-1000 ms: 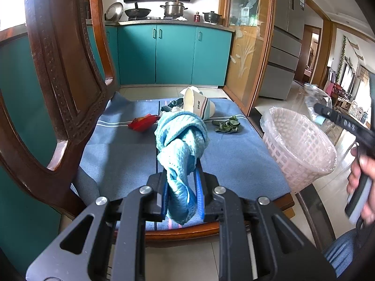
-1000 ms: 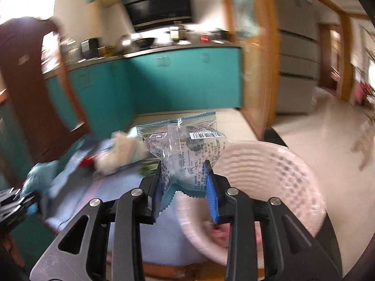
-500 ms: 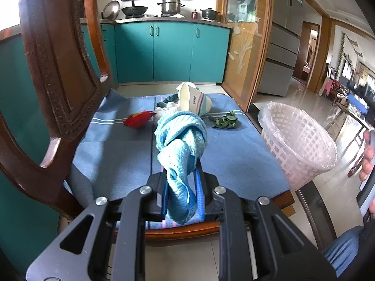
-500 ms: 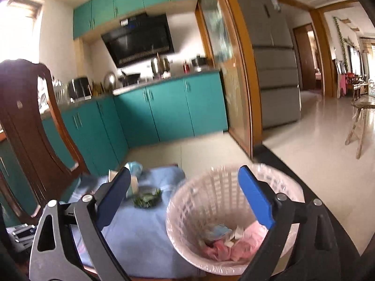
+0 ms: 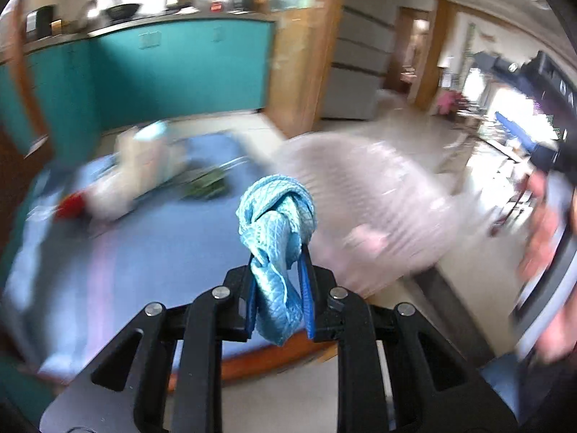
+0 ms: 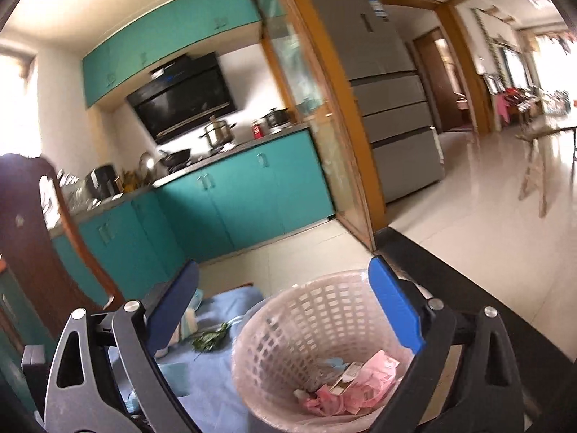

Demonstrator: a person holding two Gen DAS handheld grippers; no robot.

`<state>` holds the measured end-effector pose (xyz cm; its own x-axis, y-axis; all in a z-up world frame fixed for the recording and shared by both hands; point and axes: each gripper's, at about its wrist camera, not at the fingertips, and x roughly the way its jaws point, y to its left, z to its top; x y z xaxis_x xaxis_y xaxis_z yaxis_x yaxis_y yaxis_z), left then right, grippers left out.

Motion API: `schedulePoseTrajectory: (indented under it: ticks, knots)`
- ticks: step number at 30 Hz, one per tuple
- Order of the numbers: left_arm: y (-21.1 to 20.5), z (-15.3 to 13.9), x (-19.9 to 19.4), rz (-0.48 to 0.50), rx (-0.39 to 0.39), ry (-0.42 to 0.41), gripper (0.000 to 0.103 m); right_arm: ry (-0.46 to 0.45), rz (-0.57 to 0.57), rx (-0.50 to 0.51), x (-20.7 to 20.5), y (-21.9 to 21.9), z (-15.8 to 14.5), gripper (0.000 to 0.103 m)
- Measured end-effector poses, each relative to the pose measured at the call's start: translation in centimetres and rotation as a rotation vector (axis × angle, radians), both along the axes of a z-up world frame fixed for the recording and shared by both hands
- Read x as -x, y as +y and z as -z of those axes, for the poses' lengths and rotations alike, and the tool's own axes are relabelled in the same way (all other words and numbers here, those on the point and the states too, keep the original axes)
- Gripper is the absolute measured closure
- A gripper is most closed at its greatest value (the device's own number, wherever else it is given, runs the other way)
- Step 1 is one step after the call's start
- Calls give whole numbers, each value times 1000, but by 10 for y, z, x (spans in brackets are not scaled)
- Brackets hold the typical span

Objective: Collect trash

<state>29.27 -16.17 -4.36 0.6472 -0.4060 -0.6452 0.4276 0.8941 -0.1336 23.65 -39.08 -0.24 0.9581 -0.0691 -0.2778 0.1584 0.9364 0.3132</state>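
Observation:
My left gripper (image 5: 277,263) is shut on a crumpled light blue cloth (image 5: 276,216) and holds it above the blue-covered table (image 5: 151,249), left of the white lattice trash basket (image 5: 368,195). That view is motion-blurred. My right gripper (image 6: 285,278) is wide open and empty, above the basket (image 6: 288,328), which holds pink and white wrappers (image 6: 346,386). On the table lie a white carton (image 5: 144,158), green vegetable scraps (image 5: 205,187) and a red scrap (image 5: 70,205).
A dark wooden chair back (image 6: 32,252) stands at the left. Teal kitchen cabinets (image 6: 230,202) and a grey fridge (image 6: 389,108) are behind. Tiled floor (image 6: 487,223) spreads to the right. The person's hand on the right gripper shows at the right (image 5: 548,216).
My left gripper has swung right toward the basket with the cloth. My right gripper opened and dropped its clear snack wrapper into the basket, then rose slightly.

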Motion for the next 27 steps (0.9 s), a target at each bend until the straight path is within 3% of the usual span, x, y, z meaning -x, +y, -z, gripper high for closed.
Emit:
schedulePoseTrajectory:
  ticks: [2, 3, 4, 5, 6, 9, 11, 16, 23, 27]
  knots:
    - [-39, -12, -12, 59, 22, -12, 79, -5, 38, -26, 2, -11, 0, 10]
    - [-60, -16, -21, 92, 26, -12, 66, -5, 56, -42, 3, -16, 1, 10]
    - [-77, -17, -27, 102, 9, -11, 33, -7, 64, -56, 3, -19, 1, 10]
    - [-88, -17, -33, 83, -23, -17, 18, -9, 69, -63, 3, -21, 0, 10]
    - [-94, -15, -39, 28, -62, -29, 10, -10, 73, -65, 3, -21, 0, 10]
    - [-75, -12, -35, -31, -41, -6, 10, -6, 50, -53, 2, -17, 0, 10]
    - [-54, -12, -26, -66, -68, -35, 9, 3, 24, -26, 0, -9, 0, 10]
    - [48, -23, 9, -207, -130, -134, 5, 42, -68, 72, -7, 33, 4, 10]
    - [162, -25, 44, -432, -59, -167, 4, 101, -253, 160, -10, 108, 18, 10]
    - [179, -15, 46, -439, -31, -135, 4, 129, -336, 239, -5, 152, 30, 10]
